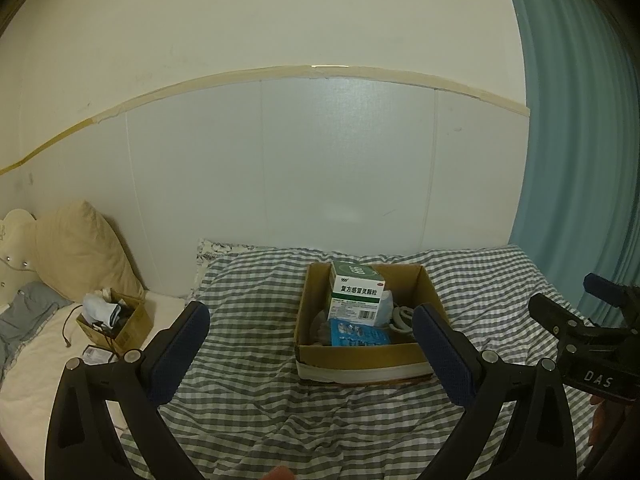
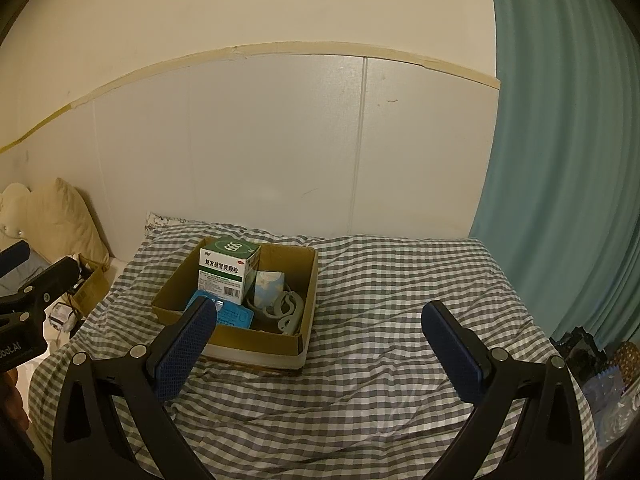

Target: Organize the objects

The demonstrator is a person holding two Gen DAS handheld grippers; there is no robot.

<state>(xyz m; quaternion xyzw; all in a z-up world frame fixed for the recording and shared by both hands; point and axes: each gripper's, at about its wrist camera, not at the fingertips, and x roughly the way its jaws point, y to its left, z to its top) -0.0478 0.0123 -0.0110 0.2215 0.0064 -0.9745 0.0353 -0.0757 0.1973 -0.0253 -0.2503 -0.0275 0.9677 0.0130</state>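
Note:
An open cardboard box (image 1: 362, 358) sits on the checked bedspread; it also shows in the right wrist view (image 2: 256, 340). Inside stand a green-and-white medicine carton (image 1: 356, 294) (image 2: 228, 270), a blue packet (image 1: 360, 336) (image 2: 234, 316), a pale blue tissue pack (image 2: 270, 288) and a grey coiled cable (image 2: 286, 308). My left gripper (image 1: 312, 316) is open and empty, hovering in front of the box. My right gripper (image 2: 320, 312) is open and empty, to the right of the box.
A smaller cardboard box (image 1: 116, 326) full of odds and ends sits on the cream sheet at left, beside a tan pillow (image 1: 80, 248). A teal curtain (image 2: 560, 160) hangs at right. Bags (image 2: 600, 376) lie by the bed's right edge. A wall runs behind the bed.

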